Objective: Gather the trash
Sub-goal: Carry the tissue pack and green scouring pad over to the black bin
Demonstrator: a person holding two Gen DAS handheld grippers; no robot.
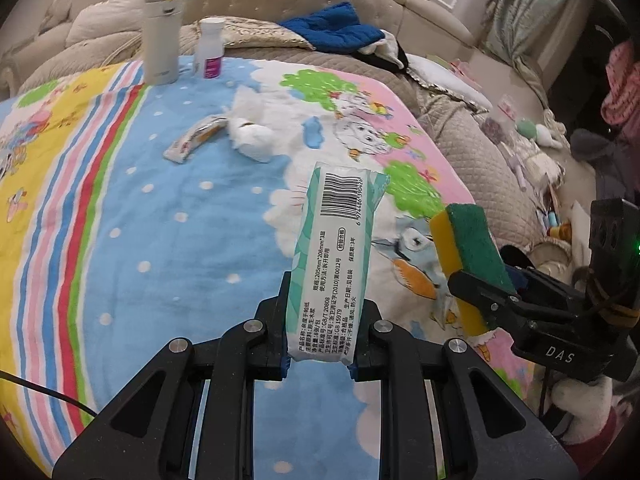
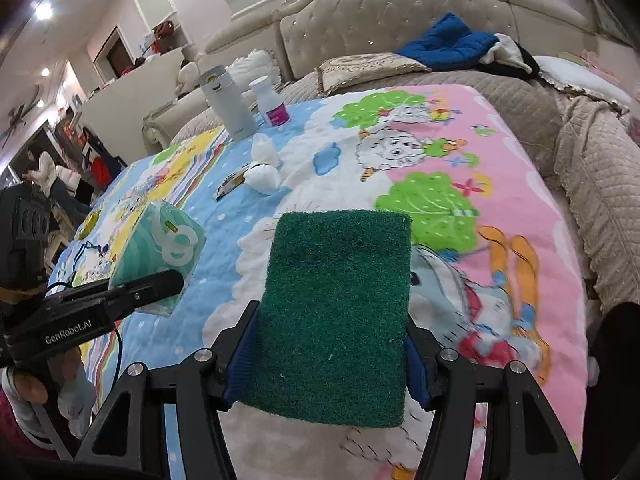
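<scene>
A tissue pack (image 1: 335,264) is clamped between the closed fingers of the left gripper (image 1: 320,360), above a cartoon blanket (image 1: 120,240). A green-and-yellow sponge (image 2: 336,312) is gripped by the right gripper (image 2: 324,364), at three o'clock of the pack. On the blanket, at eleven o'clock, crumpled tissues (image 1: 250,136) and a wrapper (image 1: 196,138) are seen, with a white tumbler (image 1: 162,36) and a small bottle (image 1: 210,48) beyond.

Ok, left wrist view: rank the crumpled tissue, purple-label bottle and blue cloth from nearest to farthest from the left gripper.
From the left gripper, holding the tissue pack:
1. Crumpled tissue, mid-blanket, ahead-left.
2. Purple-label bottle, blanket's far edge, beside the white flask.
3. Blue cloth, by the headboard.
</scene>
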